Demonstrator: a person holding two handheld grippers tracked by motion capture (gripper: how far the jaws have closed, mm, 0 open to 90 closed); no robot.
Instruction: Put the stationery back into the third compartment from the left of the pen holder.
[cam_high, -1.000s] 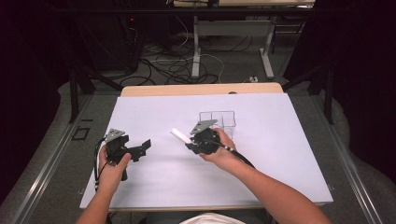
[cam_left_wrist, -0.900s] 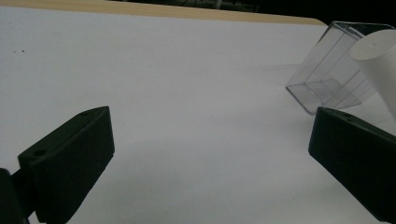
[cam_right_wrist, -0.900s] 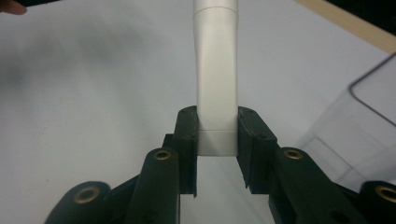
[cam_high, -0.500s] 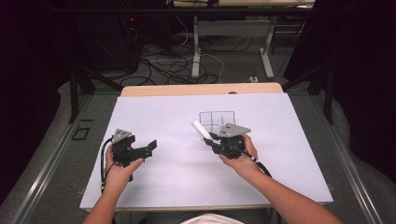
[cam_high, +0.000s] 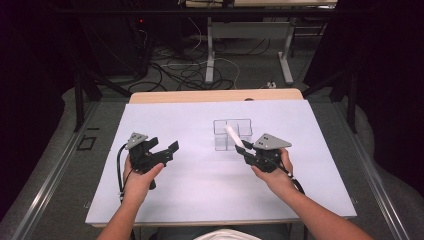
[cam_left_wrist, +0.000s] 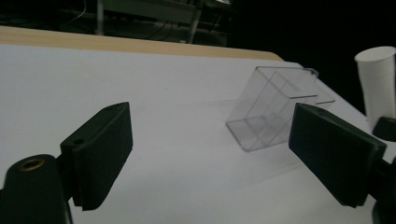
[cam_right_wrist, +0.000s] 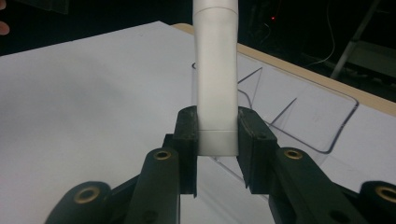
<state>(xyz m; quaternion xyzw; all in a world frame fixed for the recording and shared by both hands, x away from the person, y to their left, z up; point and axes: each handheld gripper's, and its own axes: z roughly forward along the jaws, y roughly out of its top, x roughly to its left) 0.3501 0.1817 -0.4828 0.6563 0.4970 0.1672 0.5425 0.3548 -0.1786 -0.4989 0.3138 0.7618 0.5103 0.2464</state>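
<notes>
1. Dark floor strewn with cables and metal desk legs lies beyond a white table with a wooden far edge.
2. Near the table's middle stands a clear plastic organizer, a low tray split into compartments; whether anything lies in them cannot be told.
3. At the right of the high view, the right gripper has its jaws clamped on the lower end of a white tube, which slants up and away over the organizer's near edge. In the right gripper view the tube stands between the two pads, the tray just behind it.
4. Well apart to the left, the left gripper hovers with jaws spread wide and nothing between them; its own view looks across bare table toward the organizer.
5. Likely risks: the grip sits low on the tube, so it could pivot or slip; the tip could strike a divider wall and push the light tray.
6. Nothing else stands between tube and tray.
</notes>
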